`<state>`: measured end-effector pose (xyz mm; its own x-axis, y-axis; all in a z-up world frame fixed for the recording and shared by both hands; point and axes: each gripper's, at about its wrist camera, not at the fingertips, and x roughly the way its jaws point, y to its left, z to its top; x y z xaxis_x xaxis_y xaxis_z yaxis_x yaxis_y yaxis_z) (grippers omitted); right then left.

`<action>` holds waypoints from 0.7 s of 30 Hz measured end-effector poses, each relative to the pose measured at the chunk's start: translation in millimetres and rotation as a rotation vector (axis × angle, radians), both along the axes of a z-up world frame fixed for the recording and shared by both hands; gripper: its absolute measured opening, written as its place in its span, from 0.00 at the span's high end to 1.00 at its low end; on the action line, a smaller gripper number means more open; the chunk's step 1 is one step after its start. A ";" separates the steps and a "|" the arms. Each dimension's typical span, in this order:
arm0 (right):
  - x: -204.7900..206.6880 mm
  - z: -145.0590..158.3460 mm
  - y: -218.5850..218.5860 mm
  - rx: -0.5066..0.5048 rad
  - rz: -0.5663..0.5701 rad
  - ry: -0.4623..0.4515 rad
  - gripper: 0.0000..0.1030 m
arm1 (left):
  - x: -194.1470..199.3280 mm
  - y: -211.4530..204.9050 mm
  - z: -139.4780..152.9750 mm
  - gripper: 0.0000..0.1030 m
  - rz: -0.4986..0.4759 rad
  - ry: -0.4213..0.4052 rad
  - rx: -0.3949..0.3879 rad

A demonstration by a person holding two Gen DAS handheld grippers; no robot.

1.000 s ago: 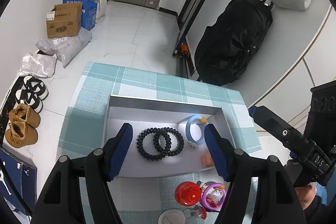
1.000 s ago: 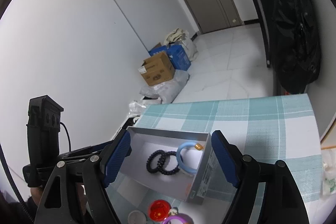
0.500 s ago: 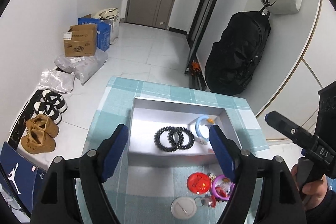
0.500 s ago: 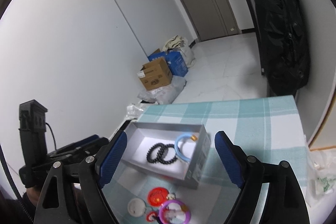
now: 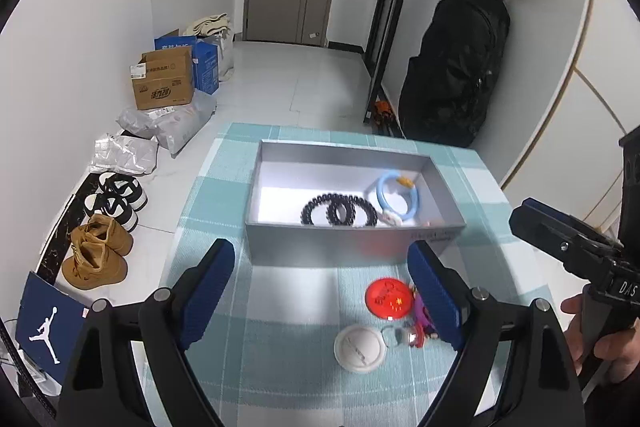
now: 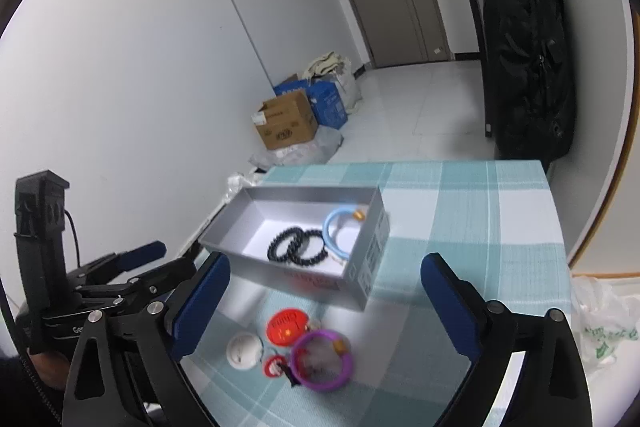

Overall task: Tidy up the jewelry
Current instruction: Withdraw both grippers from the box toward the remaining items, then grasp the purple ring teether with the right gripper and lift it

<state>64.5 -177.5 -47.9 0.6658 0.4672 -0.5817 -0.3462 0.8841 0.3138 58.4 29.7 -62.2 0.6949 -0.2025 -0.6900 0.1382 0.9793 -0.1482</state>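
- Our left gripper hangs above the checked tablecloth, its jaws spread wide and holding nothing; the two blue pads sit at the lower left and lower right of the left wrist frame.
- Our right gripper is likewise wide open and empty, tilted down toward the table from the lower part of its frame.
- In the left wrist view, the right gripper's body enters from the right edge; in the right wrist view, the left gripper's body sits at lower left.
- The grey box lies in the middle of the left wrist frame, just beyond the fingertips, its long axis running left to right there; in the right wrist view it runs from lower right up toward upper left.
- Inside it, two black bead bracelets overlap side by side, with a light blue bangle just right of them.
- On the cloth, on the near side of the box, lie a red disc, a white disc and a purple bangle, close together between our right gripper's fingers.
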 end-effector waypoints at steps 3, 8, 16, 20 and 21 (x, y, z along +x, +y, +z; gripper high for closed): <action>-3.0 -6.1 2.0 -0.020 0.002 0.034 0.05 | -7.8 -2.6 -4.9 0.17 -0.001 0.016 0.013; -11.6 -15.1 6.6 -0.055 0.016 0.073 0.04 | -18.5 -3.0 -11.8 0.17 0.006 0.054 0.006; -23.4 -42.3 20.5 -0.210 0.052 0.157 0.05 | -24.2 -9.9 -22.0 0.17 -0.014 0.105 0.034; -30.2 -51.8 28.5 -0.294 0.082 0.153 0.05 | -26.6 -10.2 -26.3 0.17 -0.014 0.121 0.045; -31.5 -54.8 30.5 -0.314 0.087 0.154 0.05 | -27.3 -9.2 -27.3 0.17 -0.008 0.126 0.042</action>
